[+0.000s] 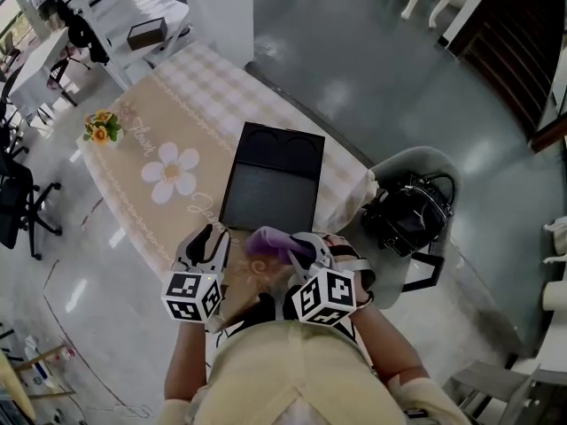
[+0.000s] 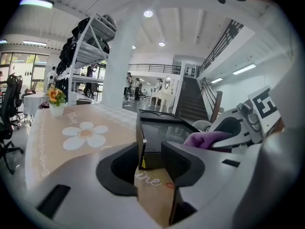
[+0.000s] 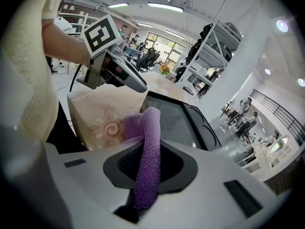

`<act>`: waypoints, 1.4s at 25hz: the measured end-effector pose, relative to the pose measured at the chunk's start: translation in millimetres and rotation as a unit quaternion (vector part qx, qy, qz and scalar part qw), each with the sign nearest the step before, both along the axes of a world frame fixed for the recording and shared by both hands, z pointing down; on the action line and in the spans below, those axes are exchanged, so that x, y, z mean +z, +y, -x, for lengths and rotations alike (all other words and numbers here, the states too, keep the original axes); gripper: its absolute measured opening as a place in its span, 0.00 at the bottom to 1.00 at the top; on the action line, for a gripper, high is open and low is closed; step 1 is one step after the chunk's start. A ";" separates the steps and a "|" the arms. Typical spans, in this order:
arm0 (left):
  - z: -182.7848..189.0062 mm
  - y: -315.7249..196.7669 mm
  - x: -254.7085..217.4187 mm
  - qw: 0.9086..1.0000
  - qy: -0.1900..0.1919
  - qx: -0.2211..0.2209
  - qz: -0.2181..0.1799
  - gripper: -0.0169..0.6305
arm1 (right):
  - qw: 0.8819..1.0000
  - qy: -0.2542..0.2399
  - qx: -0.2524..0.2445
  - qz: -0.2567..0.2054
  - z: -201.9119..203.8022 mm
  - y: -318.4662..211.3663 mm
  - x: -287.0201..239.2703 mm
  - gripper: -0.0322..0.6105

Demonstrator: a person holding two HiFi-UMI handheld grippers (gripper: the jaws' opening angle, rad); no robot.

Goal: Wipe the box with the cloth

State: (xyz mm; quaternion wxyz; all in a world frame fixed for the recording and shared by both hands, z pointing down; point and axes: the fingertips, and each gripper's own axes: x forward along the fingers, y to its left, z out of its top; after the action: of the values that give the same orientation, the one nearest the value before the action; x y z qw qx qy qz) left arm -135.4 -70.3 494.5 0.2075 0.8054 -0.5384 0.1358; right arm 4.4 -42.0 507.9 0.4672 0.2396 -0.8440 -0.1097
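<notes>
Flower pot: a small flower pot (image 1: 102, 129) stands at the surface's 9 o'clock edge, well apart from the work and out of the wiping path.
Surface: the surface (image 1: 159, 131) wears a beige cloth printed with a daisy; it carries the box flat.
Left tongs: the left tongs (image 1: 211, 237) sit at the box's 7 o'clock corner, jaws parted. That corner stands in the gap, and neither pad is seen pressing on it. They seem placed to steady the box so it will not slide under the wipe.
Box: the black box (image 1: 270, 184) lies flat at the surface's middle, long side running 12 to 6 o'clock and its top face bare, ready to be wiped.
Cloth: the purple cloth (image 1: 268, 240) pokes out over the box's 6 o'clock edge; contact with the box cannot be told.
Right tongs: the right tongs (image 1: 306, 244), at the box's 5 o'clock corner, are clamped on the cloth, which runs up between the jaws as a thick roll, leaving a free end forward to rub with.
Bag: a black bag (image 1: 409, 209) rests on a chair (image 1: 416, 162) at 3 o'clock, off the surface.
</notes>
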 end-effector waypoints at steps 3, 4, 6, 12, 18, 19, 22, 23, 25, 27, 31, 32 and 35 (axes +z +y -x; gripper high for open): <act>-0.6 -4.4 4.7 1.000 0.006 0.003 0.007 0.26 | 1.000 -0.002 0.016 0.006 -10.3 1.2 0.3 0.16; -1.2 -5.8 5.9 1.000 0.008 0.004 0.009 0.26 | 1.000 -0.003 0.021 0.008 -13.7 1.4 0.2 0.16; -3.1 -8.4 8.4 1.000 0.009 0.008 0.012 0.26 | 0.999 -0.005 0.030 0.010 -19.8 1.9 -0.1 0.16; -8.2 -14.5 12.8 1.000 0.011 0.019 0.015 0.26 | 0.999 -0.013 0.043 0.023 -29.4 5.6 -1.1 0.16; -10.9 -14.6 10.3 1.000 0.014 0.023 0.014 0.26 | 0.984 -0.160 0.040 0.068 -21.9 9.3 -57.5 0.16; -9.3 -14.2 9.5 1.000 0.014 0.020 0.013 0.26 | 0.980 -0.182 0.042 0.062 -23.5 5.3 -72.2 0.16; -3.8 -12.4 5.5 1.000 0.019 0.009 0.009 0.26 | 0.973 -0.223 0.057 0.011 -39.0 -17.8 -115.6 0.16; -2.6 -12.0 3.8 1.000 0.020 0.005 0.007 0.26 | 0.970 -0.231 0.068 -0.011 -47.7 -27.8 -127.7 0.16; -0.7 -11.8 0.2 1.000 0.021 -0.001 0.001 0.26 | 0.965 -0.237 0.100 -0.054 -69.7 -48.9 -145.4 0.16; 0.0 -11.8 -4.6 1.000 0.020 -0.007 -0.005 0.26 | 0.959 -0.231 0.133 -0.093 -93.0 -70.4 -154.5 0.16; -1.9 -12.4 -12.4 1.000 0.013 -0.011 -0.012 0.26 | 0.953 -0.192 0.189 -0.141 -131.9 -108.5 -149.6 0.16; -1.9 -12.5 -12.9 1.000 0.012 -0.013 -0.012 0.26 | 0.952 -0.178 0.199 -0.148 -139.1 -116.4 -144.4 0.16; -0.9 -11.8 -11.9 1.000 0.009 -0.019 -0.010 0.26 | 0.952 -0.151 0.224 -0.146 -152.4 -136.3 -122.2 0.16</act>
State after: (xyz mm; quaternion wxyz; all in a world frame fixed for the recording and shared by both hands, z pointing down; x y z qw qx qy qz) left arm -134.5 -82.1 482.6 0.2070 0.7979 -0.5535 0.1193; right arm 156.8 -178.3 385.7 0.3073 0.5015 -0.8041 -0.0868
